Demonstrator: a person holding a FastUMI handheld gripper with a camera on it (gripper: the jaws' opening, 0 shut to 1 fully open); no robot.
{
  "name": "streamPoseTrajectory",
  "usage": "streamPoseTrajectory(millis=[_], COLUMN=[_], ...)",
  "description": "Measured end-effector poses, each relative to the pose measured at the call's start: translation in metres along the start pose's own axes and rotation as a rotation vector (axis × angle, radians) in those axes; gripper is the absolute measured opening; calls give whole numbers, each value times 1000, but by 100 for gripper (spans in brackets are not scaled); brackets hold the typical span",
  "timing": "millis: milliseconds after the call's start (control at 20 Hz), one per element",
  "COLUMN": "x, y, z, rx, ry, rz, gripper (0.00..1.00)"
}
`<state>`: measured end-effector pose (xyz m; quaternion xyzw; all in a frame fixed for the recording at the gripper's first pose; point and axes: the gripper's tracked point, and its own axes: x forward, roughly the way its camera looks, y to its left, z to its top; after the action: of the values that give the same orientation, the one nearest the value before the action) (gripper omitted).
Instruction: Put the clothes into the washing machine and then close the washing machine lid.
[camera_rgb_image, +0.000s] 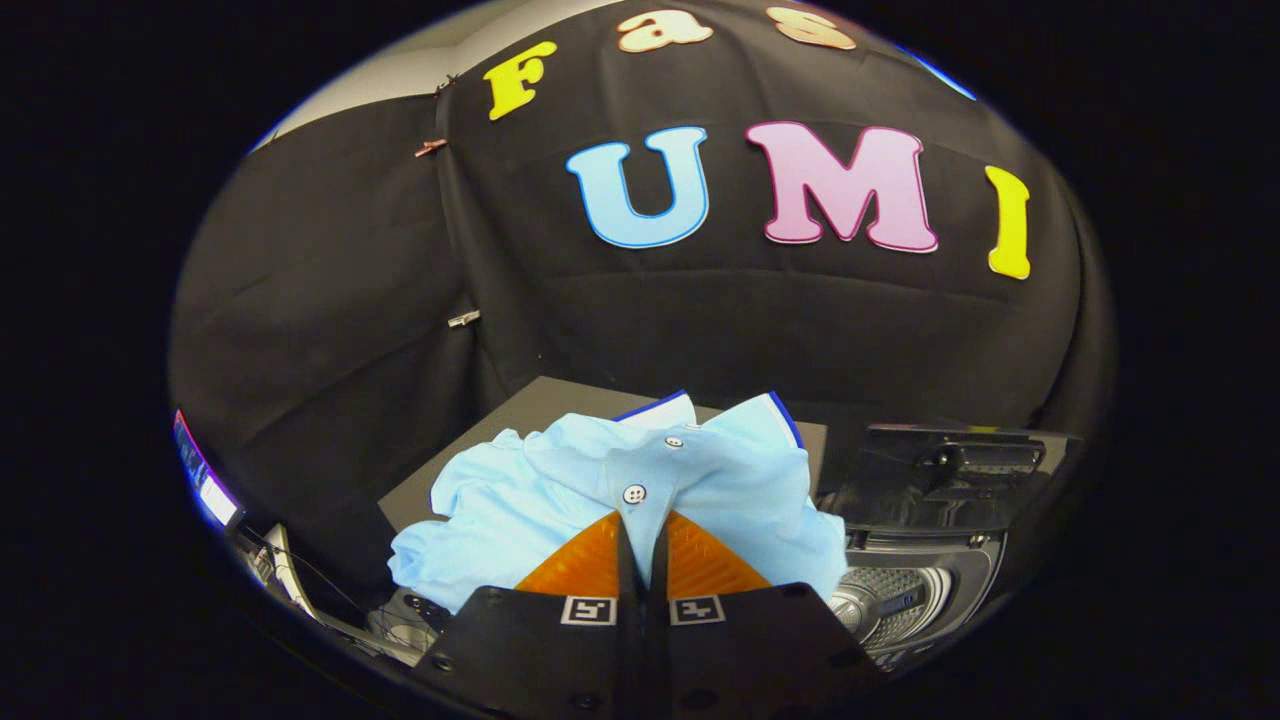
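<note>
The tongs (641, 535) are nearly closed, both fingers pinching the button placket of the light blue shirt (560, 500); it bunches just ahead of them, crumpled, collar up, 2 white buttons showing; the washing machine (915, 585) sits right, lid raised, drum visible.

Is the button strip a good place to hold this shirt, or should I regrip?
Keep it. The tongs are shut on the shirt at its button strip, from the front; that stiffer doubled fabric lifts the whole shirt, ready for the washing machine.
</note>
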<state>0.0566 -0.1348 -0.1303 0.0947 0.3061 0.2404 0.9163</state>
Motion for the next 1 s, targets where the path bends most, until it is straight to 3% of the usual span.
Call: streamPoseTrajectory(millis=[450,800,1000], x=[-65,-107,-104], y=[-163,-246,-272], z=[-16,-13,-24], rx=[50,81,59], ry=[7,-27,-25], rz=[-7,-82,-95], gripper=[5,5,5])
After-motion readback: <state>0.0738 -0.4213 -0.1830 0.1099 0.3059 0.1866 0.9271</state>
